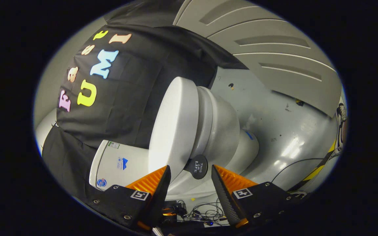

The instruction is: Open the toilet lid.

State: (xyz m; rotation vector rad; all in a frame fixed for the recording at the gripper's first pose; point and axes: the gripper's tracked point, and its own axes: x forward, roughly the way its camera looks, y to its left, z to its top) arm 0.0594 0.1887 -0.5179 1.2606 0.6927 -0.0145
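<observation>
Gripper [190,183]: fingers spread wide, holding nothing.
Toilet lid [172,127]: centre frame; rim edge just ahead of fingers.
Floor [284,131]: open, right.

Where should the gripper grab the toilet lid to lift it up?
Best bet is the black round tab on the toilet lid's front edge. It sticks out past the rim, just ahead of the open gripper's fingers, so they could close on it from the front. The lid itself looks broad and smooth, likely too wide to pinch.
</observation>
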